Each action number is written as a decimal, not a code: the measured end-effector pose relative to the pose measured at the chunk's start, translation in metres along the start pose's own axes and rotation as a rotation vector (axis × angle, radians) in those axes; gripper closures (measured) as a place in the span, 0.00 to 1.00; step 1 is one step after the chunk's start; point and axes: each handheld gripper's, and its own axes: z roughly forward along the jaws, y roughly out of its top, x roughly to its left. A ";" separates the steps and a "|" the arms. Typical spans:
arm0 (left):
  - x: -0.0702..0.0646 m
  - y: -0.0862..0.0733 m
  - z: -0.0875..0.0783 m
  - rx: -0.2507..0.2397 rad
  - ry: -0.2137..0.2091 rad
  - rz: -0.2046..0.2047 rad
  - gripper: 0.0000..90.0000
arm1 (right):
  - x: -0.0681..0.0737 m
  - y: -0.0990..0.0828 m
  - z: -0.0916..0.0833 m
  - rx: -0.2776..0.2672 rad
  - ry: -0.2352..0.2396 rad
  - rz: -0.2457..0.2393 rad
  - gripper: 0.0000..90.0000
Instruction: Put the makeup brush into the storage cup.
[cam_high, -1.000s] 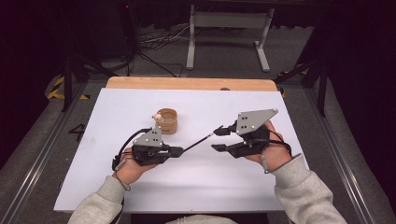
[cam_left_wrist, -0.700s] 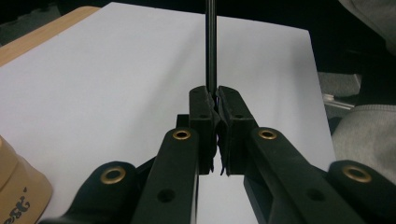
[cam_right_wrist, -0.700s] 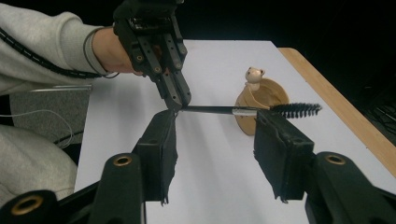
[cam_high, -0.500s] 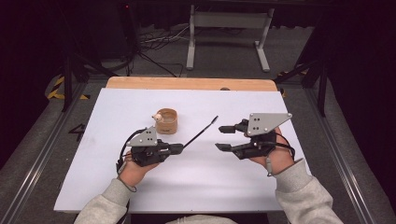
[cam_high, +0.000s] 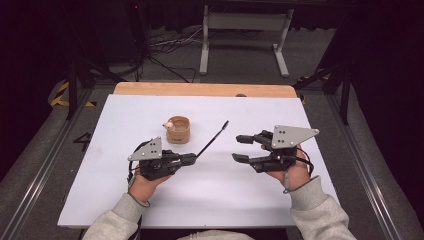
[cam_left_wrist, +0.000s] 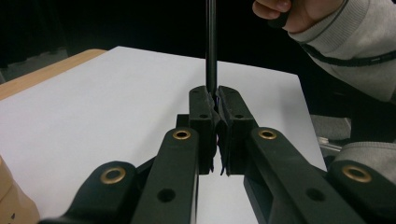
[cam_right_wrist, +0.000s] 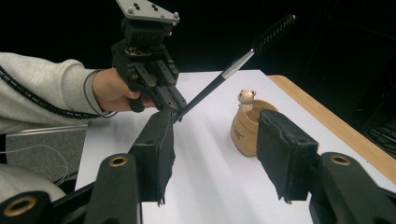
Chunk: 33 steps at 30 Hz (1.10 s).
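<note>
Brush (cam_high: 212, 138): clamped at handle in left hand-held gripper (cam_high: 187, 159); right hand-held gripper (cam_high: 240, 148) wide, empty. Likely next: lowering bristles into wooden cup (cam_high: 178, 130).

Black brush (cam_high: 212, 138) with silver collar, tan wooden cup (cam_high: 178, 130), white table (cam_high: 260, 197), grey sleeves (cam_high: 320, 215).

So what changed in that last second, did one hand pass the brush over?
Yes. The right gripper let go of the brush and drew back with open jaws, so the left gripper alone holds it, tip raised. The cup stayed put.
</note>
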 end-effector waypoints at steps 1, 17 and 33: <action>0.000 -0.001 0.000 -0.010 0.002 0.002 0.95 | 0.000 0.000 0.000 0.000 0.000 0.000 0.52; -0.004 -0.006 0.003 -0.064 -0.015 0.011 0.95 | 0.005 -0.020 0.001 -0.100 -0.014 0.030 0.52; -0.009 -0.007 0.010 -0.062 -0.039 0.018 0.95 | 0.012 -0.018 0.022 -0.117 0.026 0.036 0.54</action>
